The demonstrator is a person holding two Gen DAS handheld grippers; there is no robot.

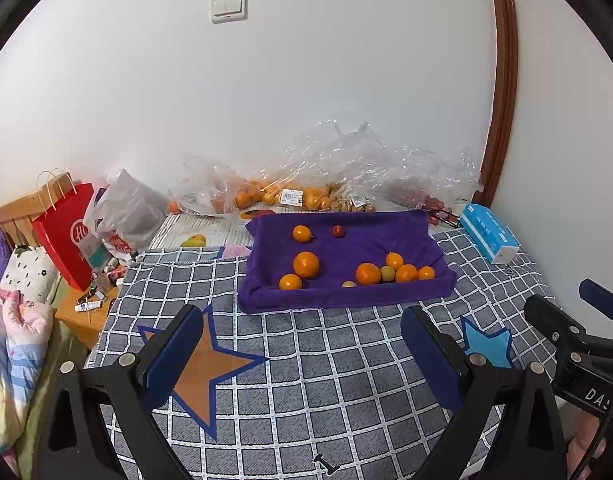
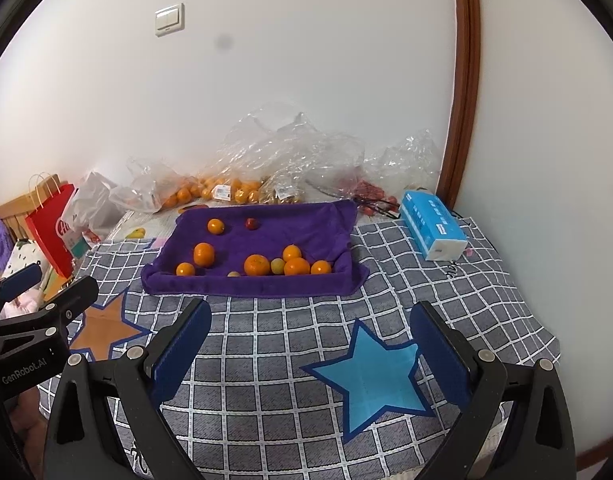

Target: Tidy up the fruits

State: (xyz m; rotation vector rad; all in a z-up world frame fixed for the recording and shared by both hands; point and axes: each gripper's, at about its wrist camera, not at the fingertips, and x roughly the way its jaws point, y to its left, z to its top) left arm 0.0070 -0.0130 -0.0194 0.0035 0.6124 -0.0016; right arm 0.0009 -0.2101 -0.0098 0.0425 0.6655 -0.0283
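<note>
A soft purple towel (image 1: 346, 248) with turned-up edges forms a shallow tray on a grey checked cloth (image 1: 330, 368) with white grid lines and sewn-on stars, one orange (image 1: 202, 364) and one blue (image 2: 374, 376). On the towel lie seven round, glossy oranges: the largest (image 1: 306, 264) sits left of centre, a smaller one (image 1: 290, 282) lies at the towel's near-left rim, another (image 1: 302, 233) lies toward its far edge, and four cluster at its near-right side around one (image 1: 368, 273). Among that cluster are two small yellowish-green fruits (image 1: 387, 273), and one small red fruit (image 1: 338, 231) lies near the far edge. Behind the towel, crinkled clear plastic bags (image 1: 346, 168) hold more oranges against the wall; a blue tissue pack (image 2: 432, 226) lies to the towel's right. The left claw (image 1: 302, 344) is spread wide and holds nothing, hovering over the cloth on the near side of the towel; the right claw (image 2: 310, 340) is likewise wide and empty, also short of the towel.
</note>
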